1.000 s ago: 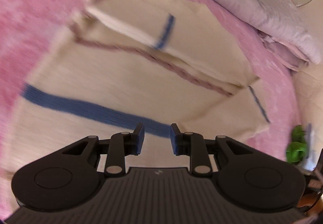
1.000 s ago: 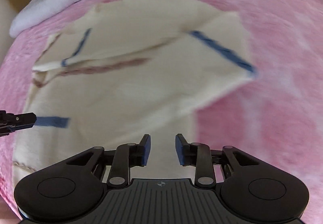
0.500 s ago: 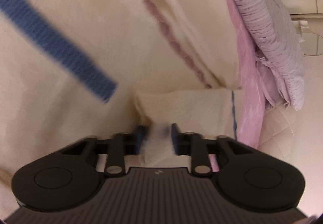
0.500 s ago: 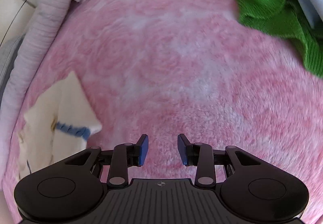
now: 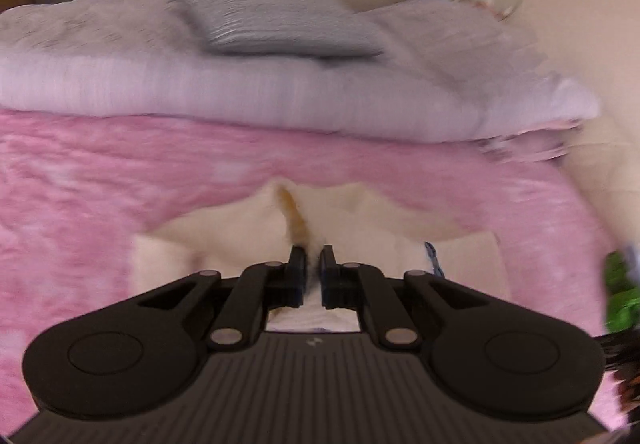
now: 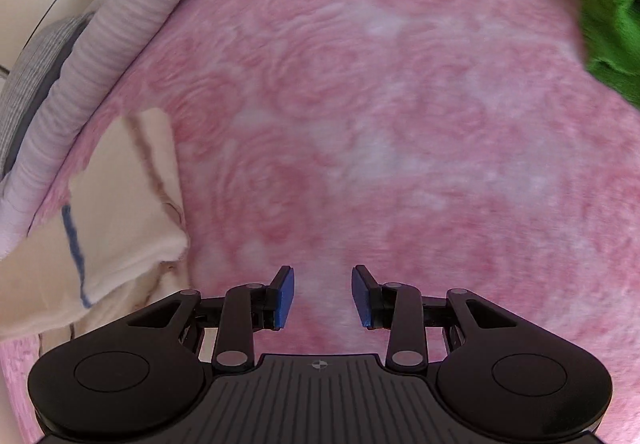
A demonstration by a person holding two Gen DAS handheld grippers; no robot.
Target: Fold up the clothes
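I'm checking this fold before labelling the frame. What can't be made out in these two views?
- Left wrist: cream blue-striped garment, motion-blurred; the left gripper body hides its pinched part.
- Right wrist: same garment cut by the left edge; fold count unclear.
- Green knit cloth, cut by the right edge.
- Right gripper empty.

One cream garment, one green garment, two grippers

On the pink blanket [image 6: 400,123]: one cream garment [image 6: 120,211], one green garment [image 6: 608,23] far across; beside it, one lilac quilt [image 5: 240,91] bearing one grey pillow [image 5: 280,23].

Pink blanket [image 6: 400,163], lilac duvet [image 5: 240,91], perhaps a pillow [image 5: 280,23].
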